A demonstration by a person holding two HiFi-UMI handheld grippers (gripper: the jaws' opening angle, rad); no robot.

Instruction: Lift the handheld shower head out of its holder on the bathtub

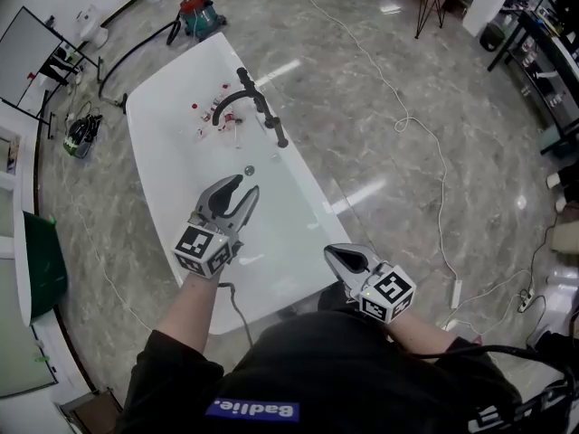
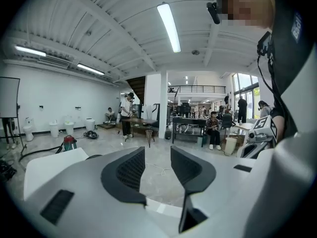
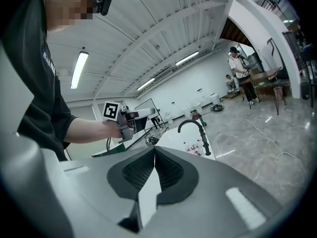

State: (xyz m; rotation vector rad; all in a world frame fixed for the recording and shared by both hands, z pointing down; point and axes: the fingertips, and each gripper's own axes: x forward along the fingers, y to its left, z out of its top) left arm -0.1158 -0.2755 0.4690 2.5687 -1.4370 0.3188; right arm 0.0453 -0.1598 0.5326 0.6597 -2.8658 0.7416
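Note:
The white bathtub (image 1: 149,116) runs away from me in the head view. On its far right rim stands a black arched faucet (image 1: 237,96), with the black handheld shower head (image 1: 270,120) lying along the rim beside it. My left gripper (image 1: 239,192) hovers over the tub's middle, well short of the faucet; its jaws are open and empty, as the left gripper view (image 2: 157,155) shows. Close to my body, my right gripper (image 1: 338,259) hangs at the tub's near right rim, shut with nothing in it (image 3: 154,152). The right gripper view looks toward the faucet (image 3: 190,125) and shower head (image 3: 204,144).
Small red and white items (image 1: 217,112) lie in the tub's far end, near a round drain (image 1: 249,170). A red vacuum (image 1: 197,11) with a black hose stands beyond the tub. A white cable (image 1: 425,134) trails across the marble floor to a power strip (image 1: 455,292).

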